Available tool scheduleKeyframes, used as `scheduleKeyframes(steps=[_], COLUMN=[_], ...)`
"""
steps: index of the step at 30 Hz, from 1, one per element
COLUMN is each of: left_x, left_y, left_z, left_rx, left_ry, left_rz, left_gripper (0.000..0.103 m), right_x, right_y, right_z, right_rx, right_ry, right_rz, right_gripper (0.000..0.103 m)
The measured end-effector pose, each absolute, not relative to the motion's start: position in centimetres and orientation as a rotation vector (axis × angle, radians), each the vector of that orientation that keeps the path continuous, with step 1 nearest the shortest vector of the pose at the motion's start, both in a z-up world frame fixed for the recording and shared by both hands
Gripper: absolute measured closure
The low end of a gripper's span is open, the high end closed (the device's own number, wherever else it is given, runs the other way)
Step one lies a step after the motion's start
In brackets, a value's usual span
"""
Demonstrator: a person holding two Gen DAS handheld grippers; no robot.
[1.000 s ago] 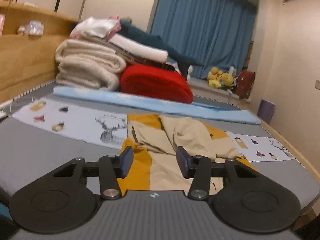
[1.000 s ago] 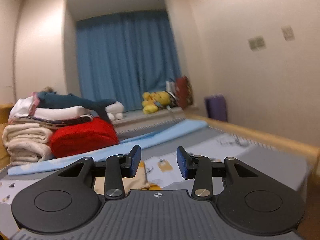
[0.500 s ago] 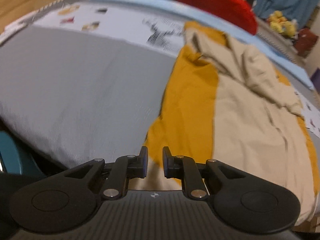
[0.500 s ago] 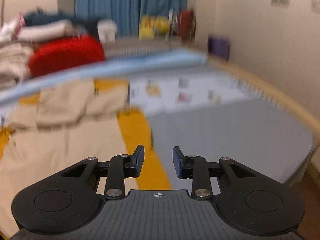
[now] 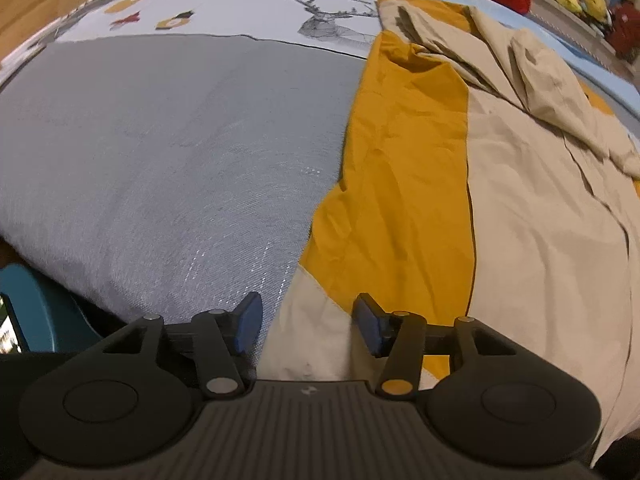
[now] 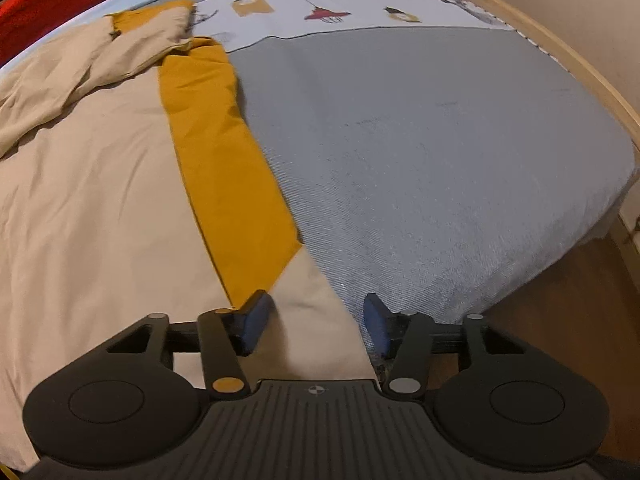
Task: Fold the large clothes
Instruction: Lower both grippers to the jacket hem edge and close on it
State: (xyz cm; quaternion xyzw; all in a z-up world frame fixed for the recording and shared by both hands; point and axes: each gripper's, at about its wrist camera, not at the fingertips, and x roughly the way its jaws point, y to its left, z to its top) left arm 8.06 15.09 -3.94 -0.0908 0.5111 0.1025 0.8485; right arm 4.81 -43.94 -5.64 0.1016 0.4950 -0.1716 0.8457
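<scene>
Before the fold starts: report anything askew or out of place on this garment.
The beige and mustard garment lies mostly flat on the grey bed cover, but its far end is bunched and folded back over itself, not spread. Nothing looks torn or spilled.

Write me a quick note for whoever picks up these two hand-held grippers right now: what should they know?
Left hand-held gripper: open, jaws just widened, poised over the garment's near left hem corner, nothing pinched.
Right hand-held gripper: open, jaws just widened, over the near right hem corner, nothing pinched.
The beige and mustard garment lies spread on the grey bed, its far end rumpled.
Done: nothing folded yet.
Left: likely grip both corners and make the first fold.
</scene>
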Motion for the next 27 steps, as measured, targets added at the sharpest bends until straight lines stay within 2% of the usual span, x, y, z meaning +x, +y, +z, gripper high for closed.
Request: scheduleKeyframes(steps=[2,5,6,11,14,18,20,22,23,24,25,27], left_x=[8.0,7.9,7.9,7.8,8.0,8.1,8.1,8.0,7.9,7.8,7.7,7.1], left_y=[14.8,15.0,15.2,16.3,15.8,15.3,15.2,15.2,15.3,15.5,15.9,16.8], left_z=[-4.0,-3.7,-3.5,-3.6,-3.7,-3.8,-3.8,-3.7,-3.5,-3.3,-2.9,-1.9], left_rx=[-0.165,-0.182,-0.201,-0.298,-0.269,-0.239,-0.233,-0.223,-0.228,-0.247,-0.27,-0.364], left_ry=[1.071,1.059,1.055,1.071,1.077,1.078,1.077,1.073,1.069,1.063,1.056,1.023], left_rz=[0.211,0.191,0.19,0.198,0.198,0.202,0.2,0.202,0.202,0.2,0.202,0.194], left_gripper=[0.047,0.072,0.073,0.073,0.068,0.067,0.067,0.072,0.083,0.087,0.088,0.088], right_x=[4.7,4.4,4.4,4.0,3.9,3.9,3.9,4.0,4.0,4.0,3.9,3.6], right_y=[-43.9,-43.6,-43.7,-44.3,-44.4,-44.6,-44.4,-44.1,-44.0,-43.9,-43.9,-44.2], right_z=[-5.6,-5.7,-5.7,-5.5,-5.5,-5.5,-5.4,-5.3,-5.2,-5.1,-4.8,-3.8], right_rx=[0.215,0.211,0.214,0.269,0.276,0.278,0.264,0.25,0.238,0.23,0.227,0.267], right_ry=[1.038,1.032,1.031,1.03,1.028,1.028,1.025,1.022,1.021,1.018,1.008,0.968], right_rz=[-0.362,-0.36,-0.357,-0.348,-0.343,-0.333,-0.328,-0.316,-0.31,-0.309,-0.307,-0.292], right_gripper=[0.047,0.047,0.047,0.048,0.048,0.05,0.058,0.067,0.075,0.082,0.096,0.099])
